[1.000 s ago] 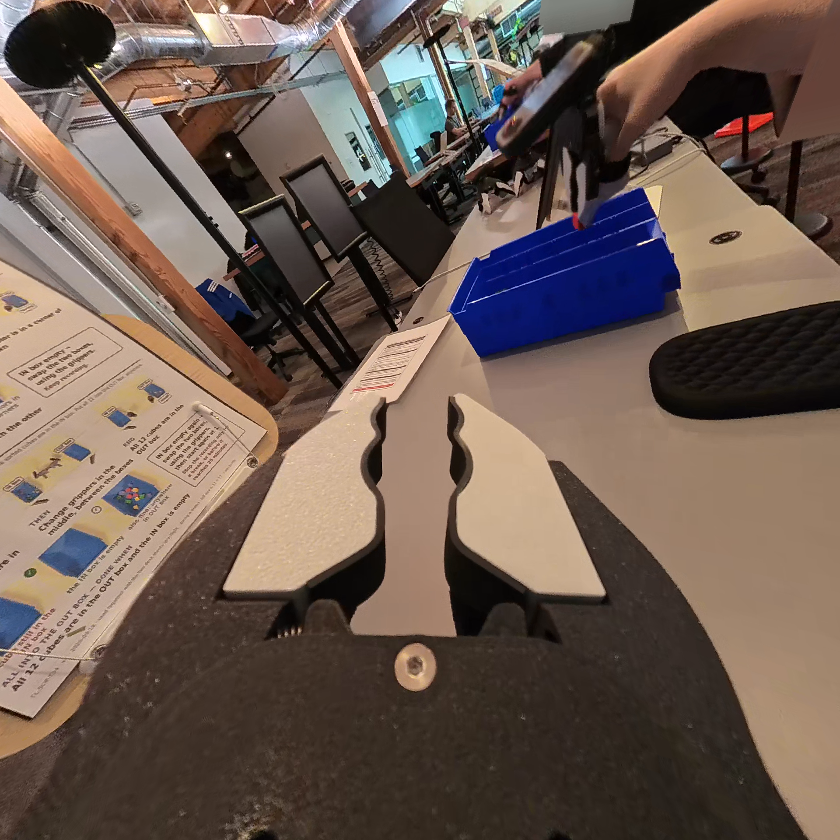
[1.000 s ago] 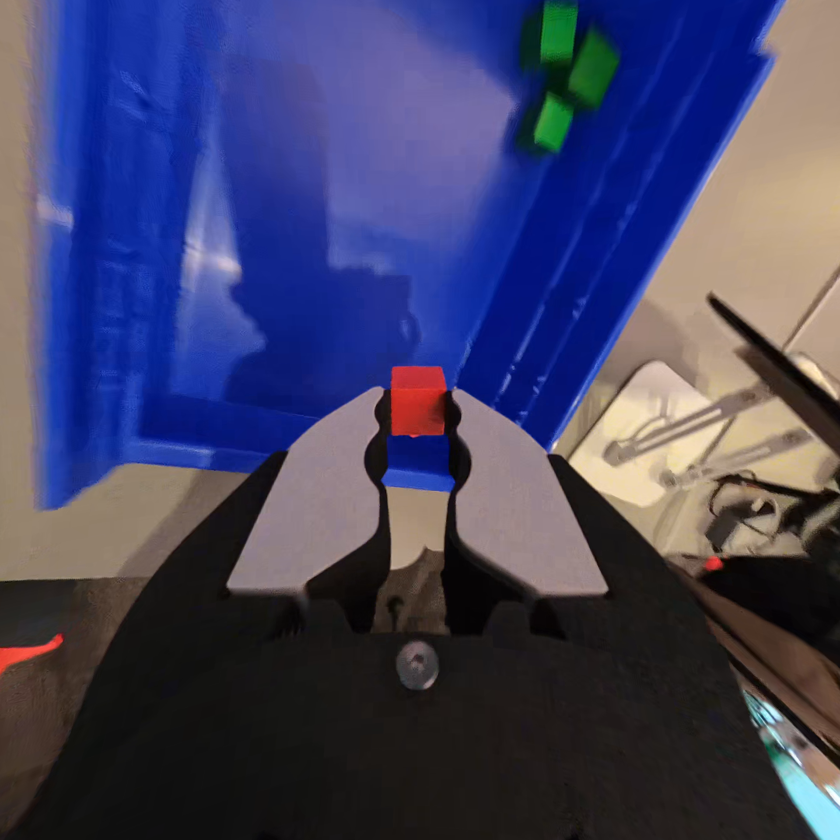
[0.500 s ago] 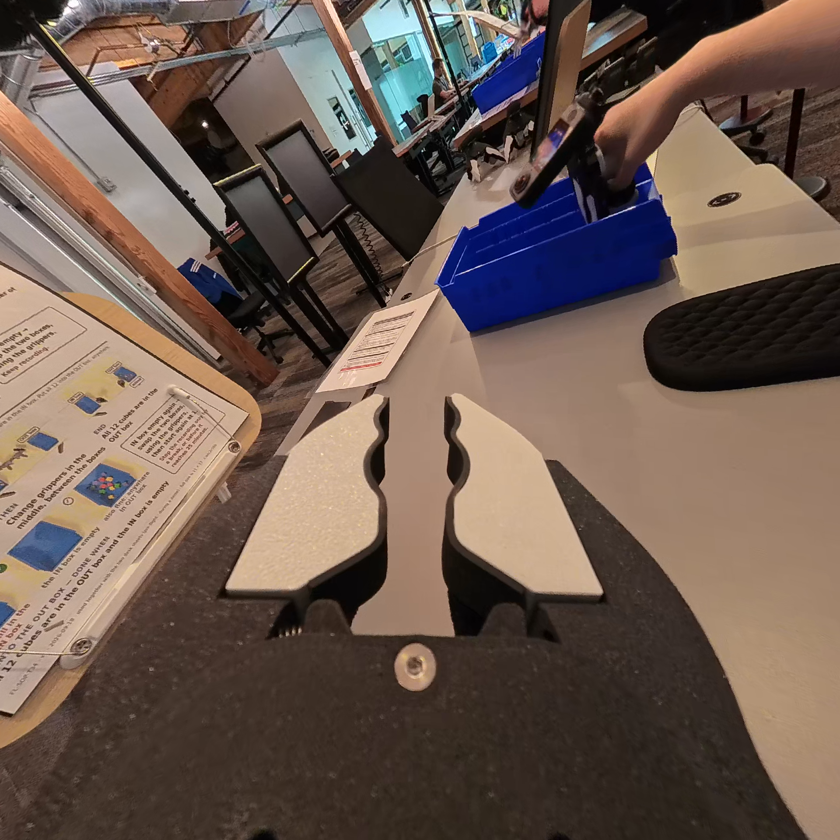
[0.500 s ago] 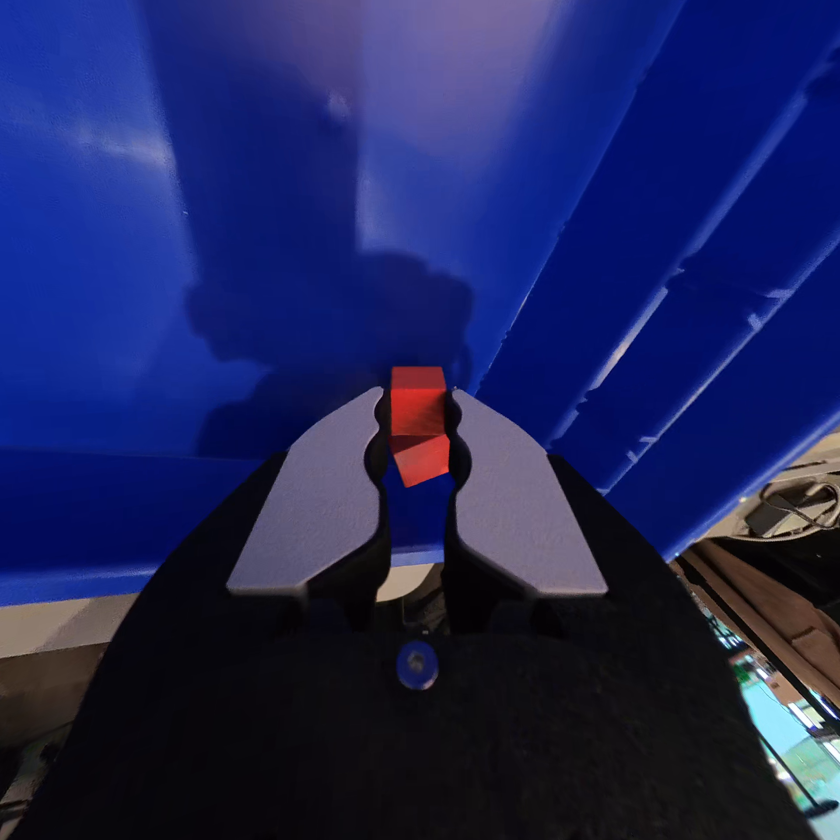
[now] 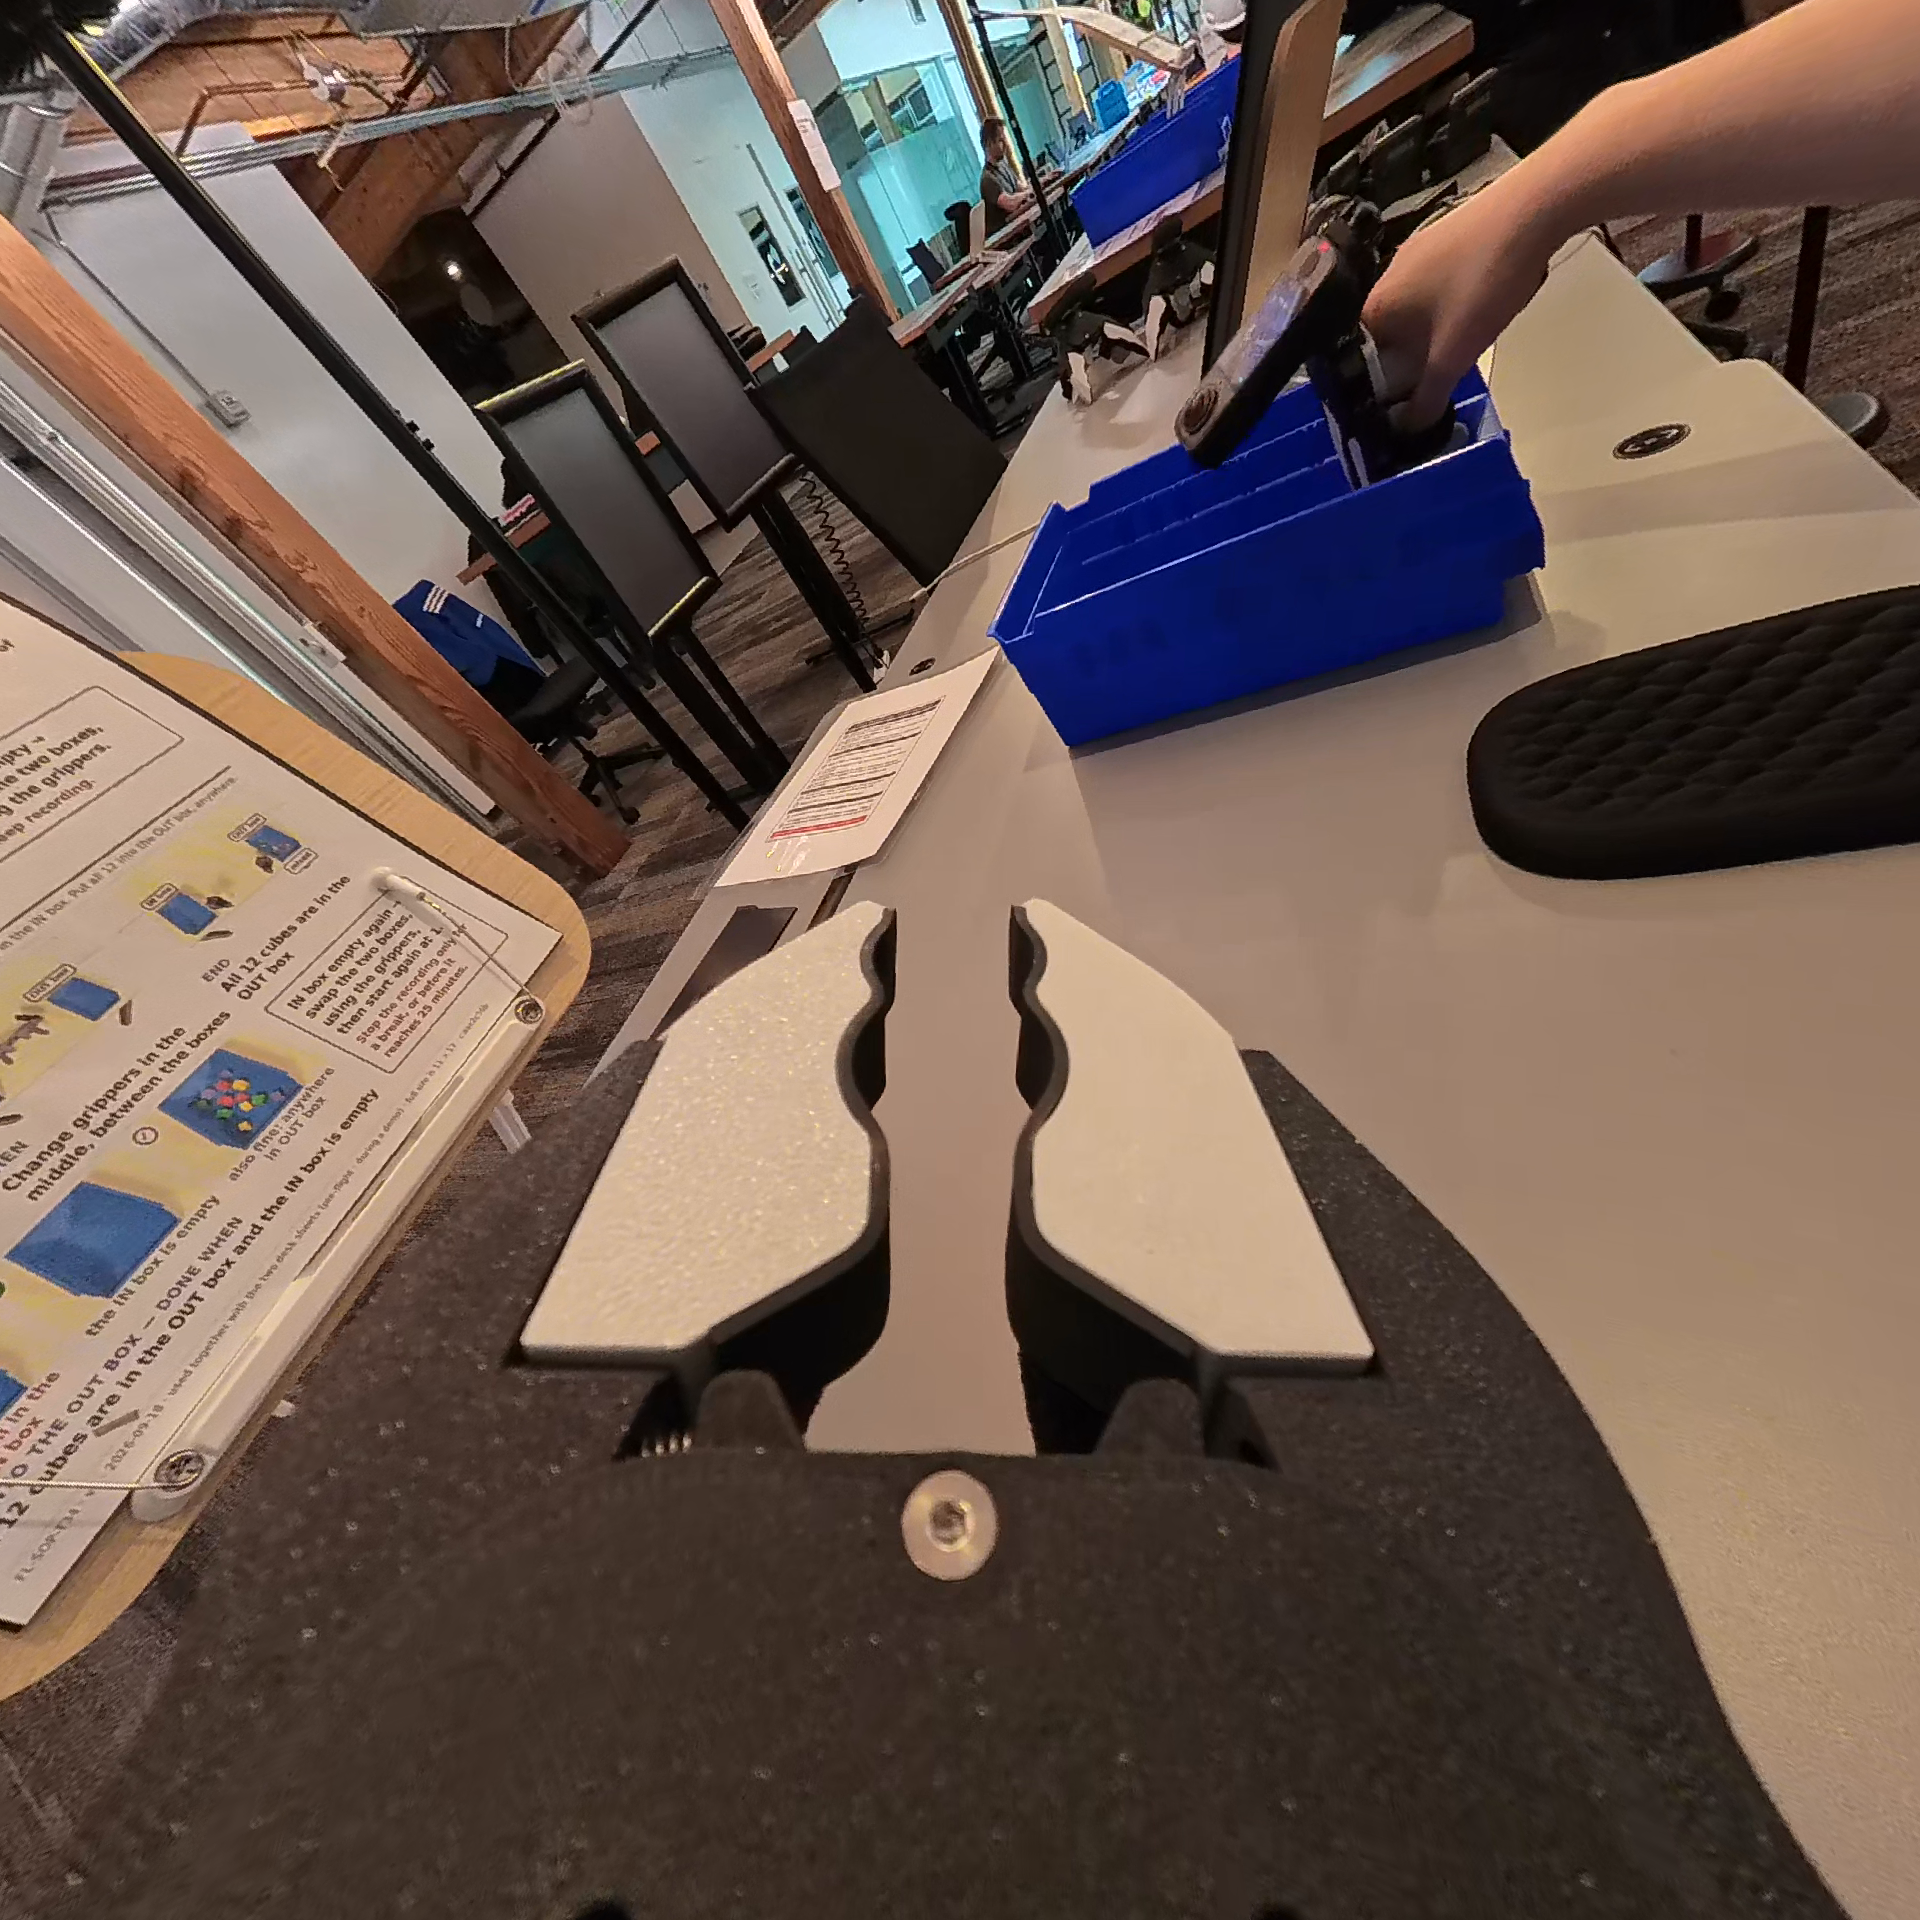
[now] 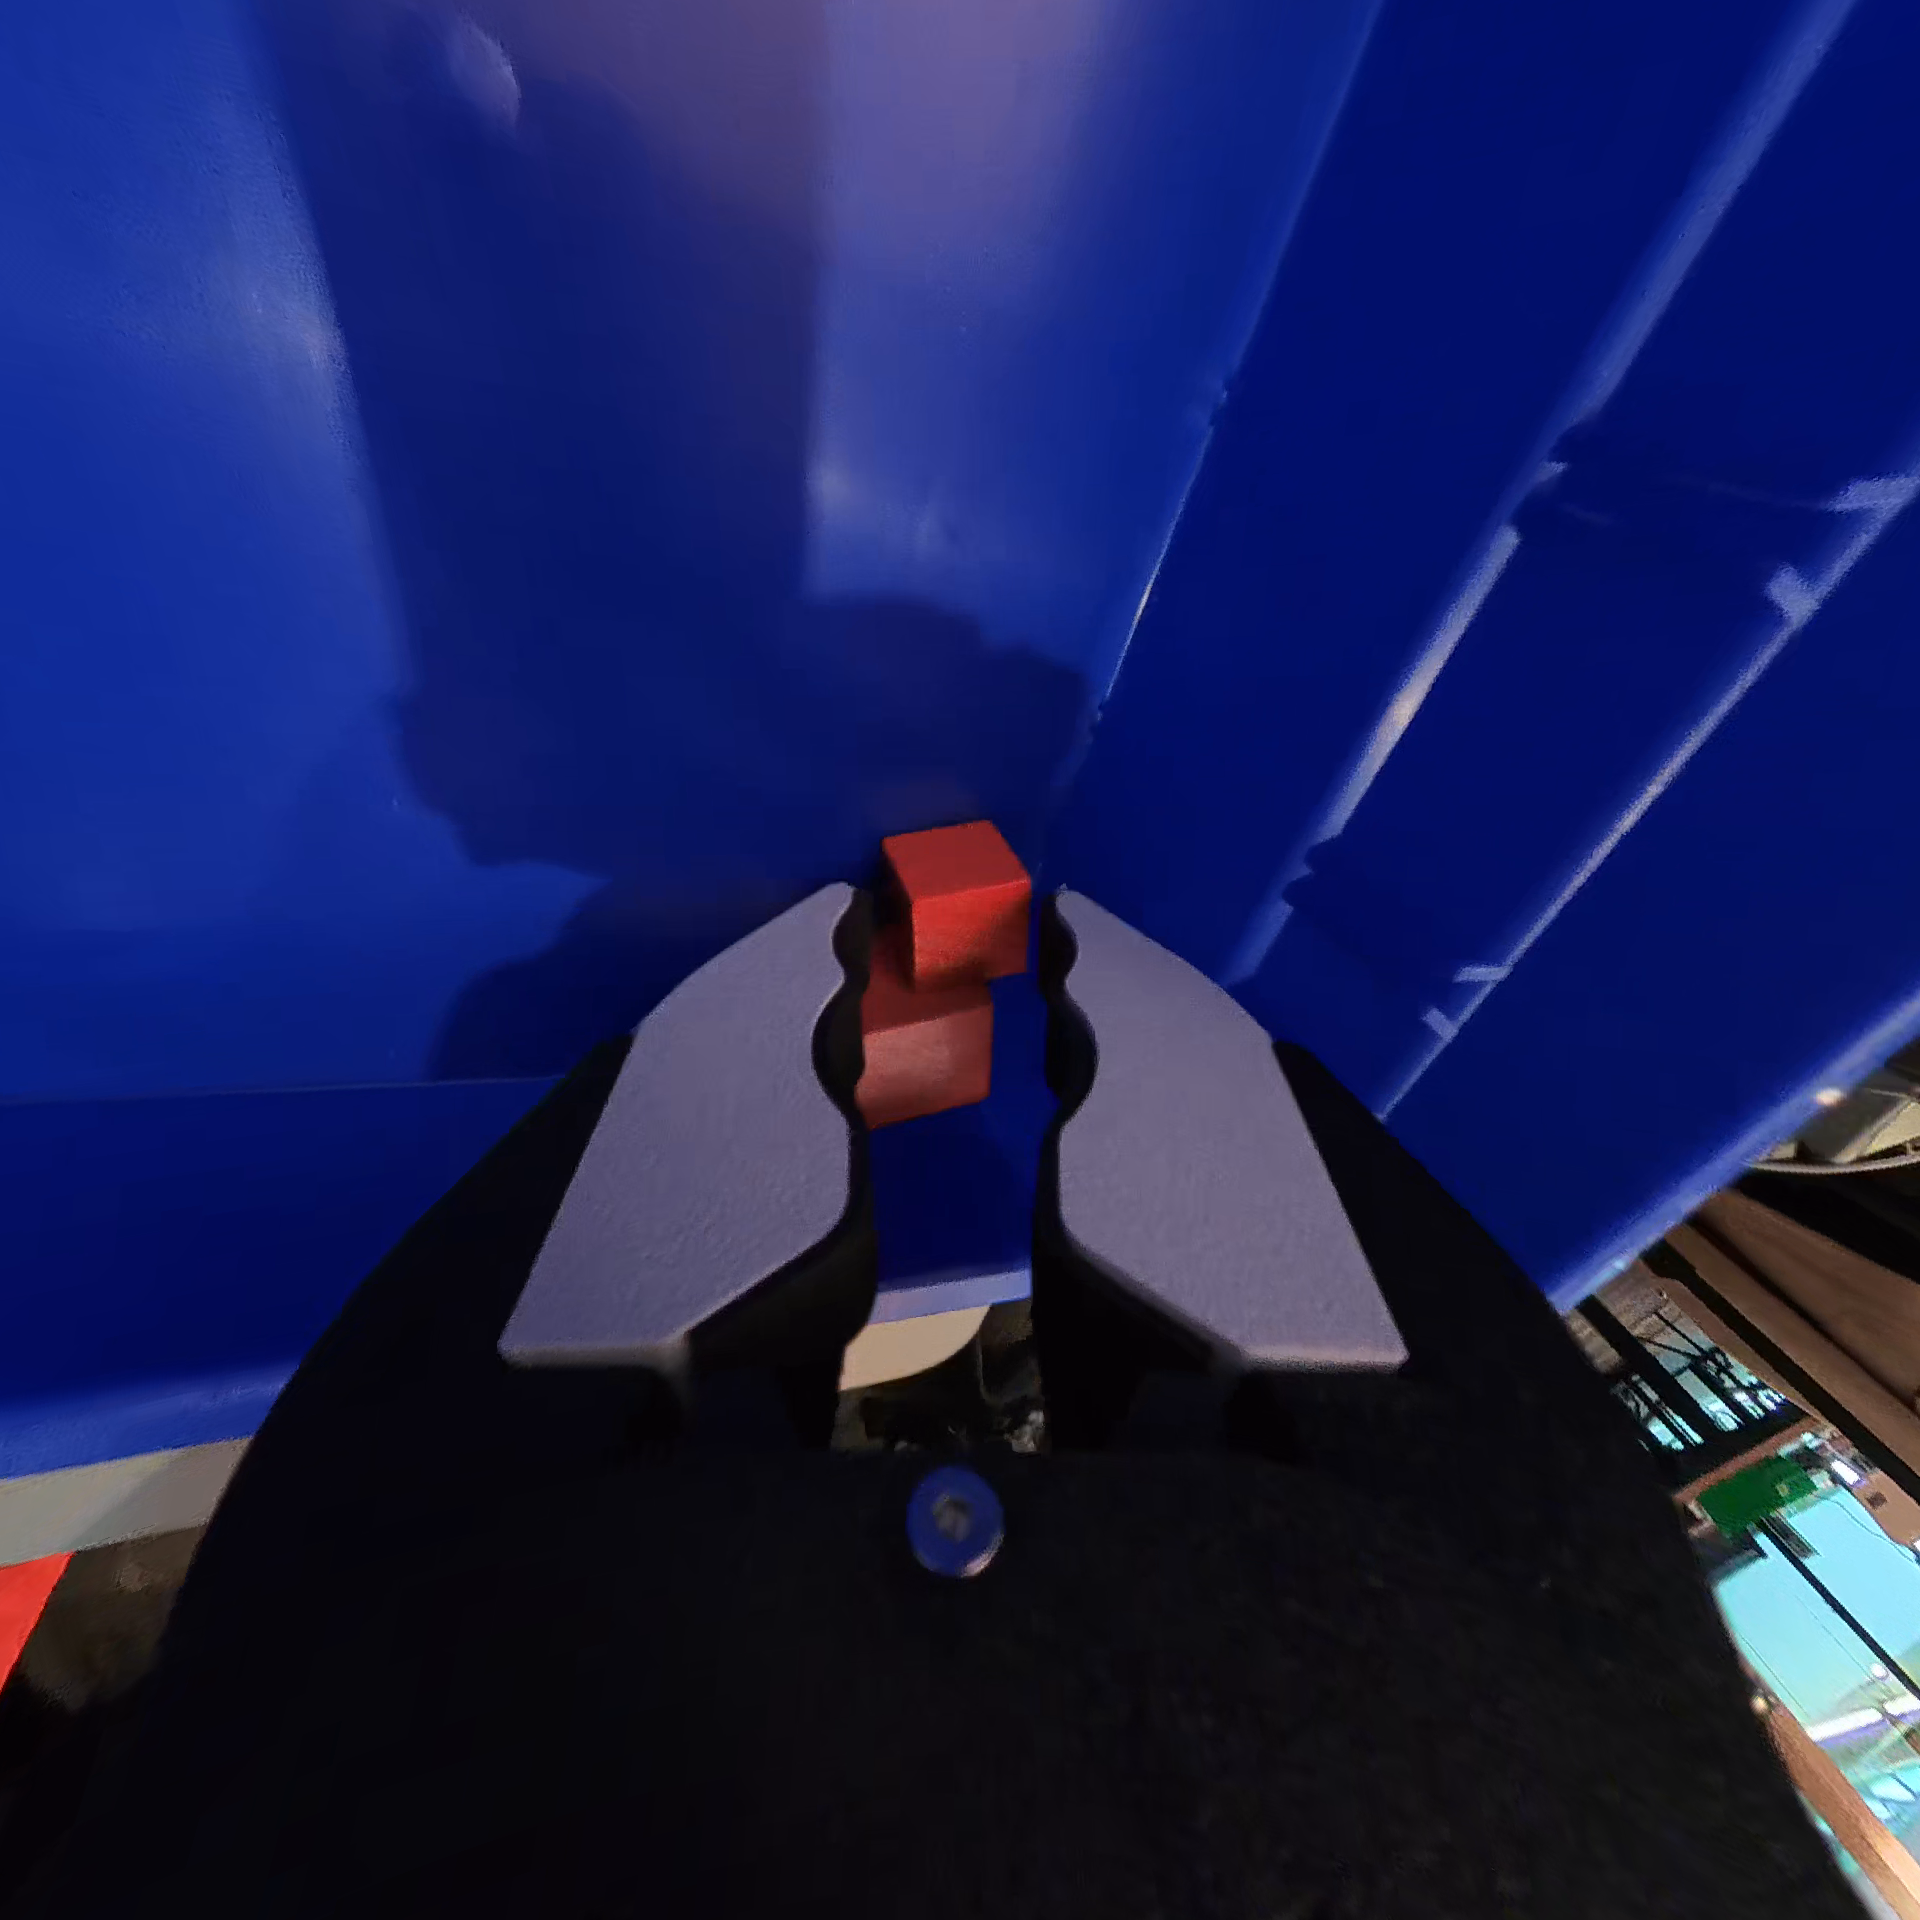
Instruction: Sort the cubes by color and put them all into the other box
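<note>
In the right wrist view my right gripper (image 6: 951, 914) is down inside the blue box (image 6: 623, 468), near a corner by its ribbed wall. Its jaws stand slightly apart around a red cube (image 6: 961, 899), with a thin gap on each side. A second red cube (image 6: 925, 1055) lies just below it, between the fingers. In the left wrist view my left gripper (image 5: 951, 920) is empty, its jaws a narrow gap apart, low over the grey table (image 5: 1455, 1143). The blue box (image 5: 1278, 613) stands far ahead, with the right gripper (image 5: 1351, 416) and a hand reaching into its far end.
A black padded mat (image 5: 1714, 748) lies to the right of the box. A printed sheet (image 5: 873, 769) lies at the table's left edge. An instruction board (image 5: 208, 1091) stands at the left. A monitor stand (image 5: 1268, 156) rises behind the box.
The right gripper went down into the box with the red cube, reached a second red cube, and its jaws widened off the cube. The left gripper tilted slightly and stayed empty.
</note>
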Available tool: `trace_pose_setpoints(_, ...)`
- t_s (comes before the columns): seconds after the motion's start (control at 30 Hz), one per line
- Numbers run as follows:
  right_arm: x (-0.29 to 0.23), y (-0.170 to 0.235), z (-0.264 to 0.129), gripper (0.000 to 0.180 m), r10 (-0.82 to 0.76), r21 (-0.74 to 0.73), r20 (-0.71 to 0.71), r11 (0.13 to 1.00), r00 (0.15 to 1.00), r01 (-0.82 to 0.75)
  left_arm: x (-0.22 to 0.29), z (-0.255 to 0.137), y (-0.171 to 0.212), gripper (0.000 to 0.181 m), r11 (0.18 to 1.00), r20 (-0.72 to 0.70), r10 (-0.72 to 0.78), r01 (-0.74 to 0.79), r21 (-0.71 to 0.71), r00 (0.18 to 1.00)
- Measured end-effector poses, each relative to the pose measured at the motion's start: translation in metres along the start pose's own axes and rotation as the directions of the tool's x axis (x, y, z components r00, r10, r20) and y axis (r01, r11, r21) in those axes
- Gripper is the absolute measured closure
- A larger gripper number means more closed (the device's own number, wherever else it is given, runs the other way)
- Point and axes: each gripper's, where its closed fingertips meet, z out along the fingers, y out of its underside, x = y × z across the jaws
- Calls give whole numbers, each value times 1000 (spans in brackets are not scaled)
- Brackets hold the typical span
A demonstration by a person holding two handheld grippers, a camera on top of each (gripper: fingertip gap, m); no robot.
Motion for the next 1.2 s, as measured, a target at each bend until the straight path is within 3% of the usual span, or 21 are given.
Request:
trace_pose_setpoints(0.17, 7, -15, -35, 144, 4, 125, -82, 992, 997, 7, -1, 0, -1, 161, 1000, 1, -3, 3, 4, 1000)
trace_pose_setpoints(0.37, -2, -62, -138, 141, 51, 413, -194, 910, 980, 34, -1, 1, 0, 161, 1000, 5, 5, -5, -2, 1000)
trace_pose_setpoints(0.57, -62, -125, -264, 142, 110, 758, -198, 647, 974, 81, -2, 0, 0, 161, 1000, 15, 14, -14, -6, 1000)
trace_pose_setpoints(0.77, -166, -171, -356, 142, 46, 917, -199, 360, 979, 170, -8, -4, 4, 161, 1000, 44, 15, -14, -19, 999)
trace_pose_setpoints(1.0, -280, -210, -424, 139, -73, 982, -142, 114, 987, 150, -32, -19, 9, 161, 1000, 119, -8, 11, -21, 993)
trace_pose_setpoints(1.2, -332, -226, -431, 136, -132, 995, -97, -12, 986, 96, -70, -49, 10, 161, 998, 284, 0, 20, -65, 959)
